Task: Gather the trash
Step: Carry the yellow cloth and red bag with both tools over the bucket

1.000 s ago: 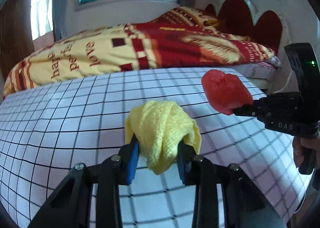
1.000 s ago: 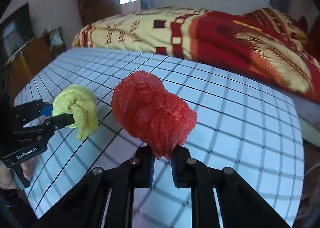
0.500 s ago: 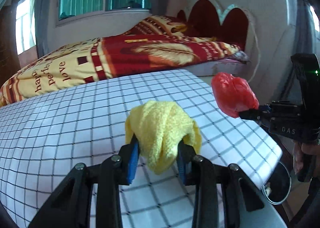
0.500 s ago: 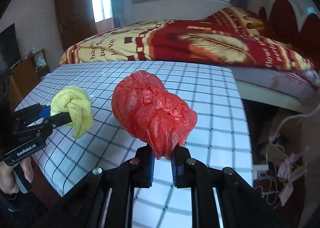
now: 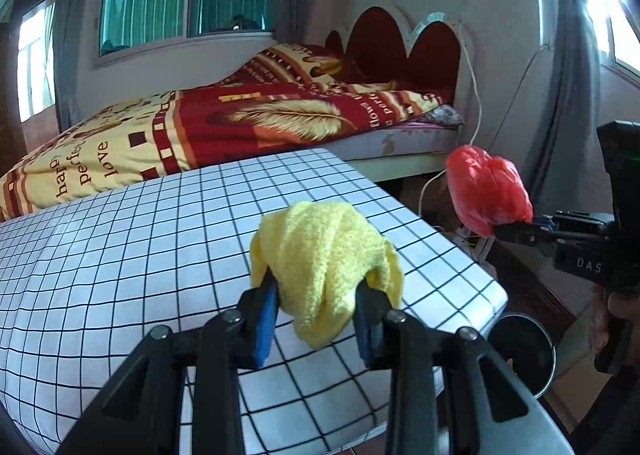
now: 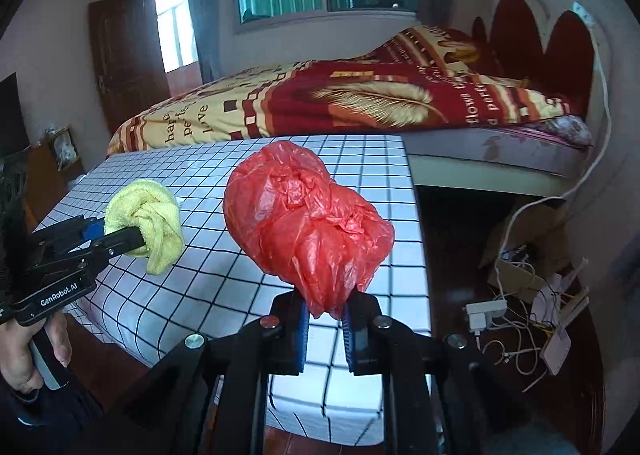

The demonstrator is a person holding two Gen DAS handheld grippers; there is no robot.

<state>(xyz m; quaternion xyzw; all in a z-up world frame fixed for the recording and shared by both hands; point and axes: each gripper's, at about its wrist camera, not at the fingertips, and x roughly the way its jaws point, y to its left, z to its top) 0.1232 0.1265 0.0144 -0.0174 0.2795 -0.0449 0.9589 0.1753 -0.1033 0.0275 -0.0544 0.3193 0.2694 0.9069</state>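
Observation:
My left gripper [image 5: 316,307] is shut on a crumpled yellow cloth [image 5: 324,255], held above the checkered table [image 5: 120,255] near its right end. The same yellow cloth [image 6: 146,223] shows at the left of the right wrist view, in the left gripper [image 6: 136,241]. My right gripper [image 6: 325,315] is shut on a bunched red plastic bag [image 6: 304,219], held up near the table's corner. In the left wrist view the red bag [image 5: 486,191] hangs past the table's right edge, in the right gripper [image 5: 504,229]. A round dark bin [image 5: 520,351] sits on the floor below that corner.
A bed [image 5: 240,123] with a red and yellow blanket stands behind the table. Cables, a power strip and cardboard [image 6: 520,295] litter the floor to the right. A person's hand [image 6: 36,355] holds the left gripper's handle. A wooden door [image 6: 124,63] is at back left.
Both grippers have swung toward the table's right end, each keeping its load. The red bag now hangs beyond the table's edge, and the bin and floor clutter have come into view.

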